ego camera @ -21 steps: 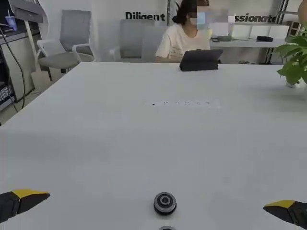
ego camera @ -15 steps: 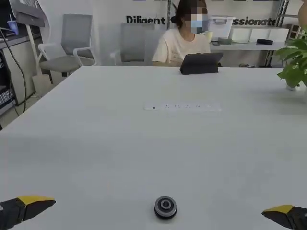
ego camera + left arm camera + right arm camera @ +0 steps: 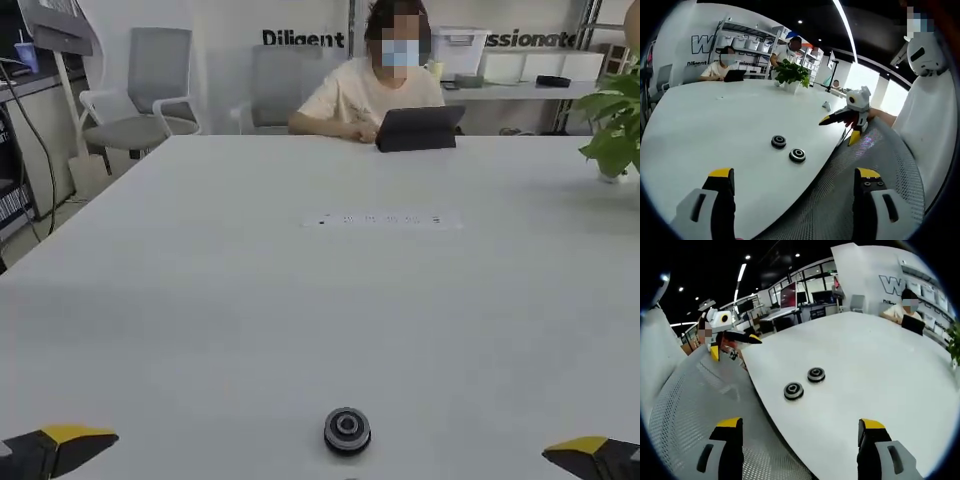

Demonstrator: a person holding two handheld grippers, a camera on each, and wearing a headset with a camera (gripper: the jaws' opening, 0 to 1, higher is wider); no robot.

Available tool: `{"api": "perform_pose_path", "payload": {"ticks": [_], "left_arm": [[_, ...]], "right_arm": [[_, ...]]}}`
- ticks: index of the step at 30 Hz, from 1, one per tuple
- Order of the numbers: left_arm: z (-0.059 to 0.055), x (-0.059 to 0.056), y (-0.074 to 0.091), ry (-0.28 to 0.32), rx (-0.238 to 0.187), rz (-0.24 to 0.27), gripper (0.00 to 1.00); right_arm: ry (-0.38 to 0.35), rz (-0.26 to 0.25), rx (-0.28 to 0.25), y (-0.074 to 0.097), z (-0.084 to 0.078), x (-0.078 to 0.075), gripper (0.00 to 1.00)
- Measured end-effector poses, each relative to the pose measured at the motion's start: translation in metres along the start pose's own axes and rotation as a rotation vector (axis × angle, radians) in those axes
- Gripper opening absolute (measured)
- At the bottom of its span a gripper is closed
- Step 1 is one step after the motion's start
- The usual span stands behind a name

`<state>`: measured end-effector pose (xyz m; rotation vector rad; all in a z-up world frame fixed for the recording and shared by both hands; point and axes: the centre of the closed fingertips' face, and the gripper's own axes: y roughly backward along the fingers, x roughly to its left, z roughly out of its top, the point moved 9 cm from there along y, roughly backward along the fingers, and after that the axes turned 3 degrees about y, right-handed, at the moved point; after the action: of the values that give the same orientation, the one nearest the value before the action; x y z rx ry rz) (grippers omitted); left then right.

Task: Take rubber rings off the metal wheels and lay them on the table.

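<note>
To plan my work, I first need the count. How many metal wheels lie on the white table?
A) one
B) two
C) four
B: the left gripper view shows a far wheel and a near wheel, close together by the table edge.

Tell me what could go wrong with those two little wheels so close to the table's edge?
1. The nearer wheel lies close to the edge of the table; a nudge might knock it off.
2. Both wheels are small and lie flat, and the left gripper and right gripper are open wide; tugging a rubber ring may slide the wheel unless the other gripper steadies it.
3. The farther wheel sits close by and could get bumped.
</note>
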<state>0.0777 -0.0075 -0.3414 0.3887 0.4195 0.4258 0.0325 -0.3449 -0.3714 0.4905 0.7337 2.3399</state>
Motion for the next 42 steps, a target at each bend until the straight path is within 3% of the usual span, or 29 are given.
{"api": "perform_pose_path", "payload": {"ticks": [2, 14, 26, 42], "left_arm": [[-0.0011, 0.0005, -0.0008, 0.016, -0.001, -0.003, 0.98], [-0.0033, 0.0033, 0.0004, 0.066, -0.018, 0.020, 0.98], [-0.0063, 0.0047, -0.0002, 0.076, 0.008, 0.030, 0.97], [-0.0065, 0.0035, 0.0003, 0.071, 0.007, 0.030, 0.96]], "right_arm": [[-0.004, 0.001, 0.015, -0.0008, -0.0016, 0.0011, 0.91], [-0.059, 0.047, -0.019, -0.0048, -0.0024, 0.0037, 0.95], [-0.076, 0.032, -0.022, -0.0055, -0.0036, 0.0022, 0.95], [-0.076, 0.030, -0.024, -0.0052, -0.0034, 0.0039, 0.94]]}}
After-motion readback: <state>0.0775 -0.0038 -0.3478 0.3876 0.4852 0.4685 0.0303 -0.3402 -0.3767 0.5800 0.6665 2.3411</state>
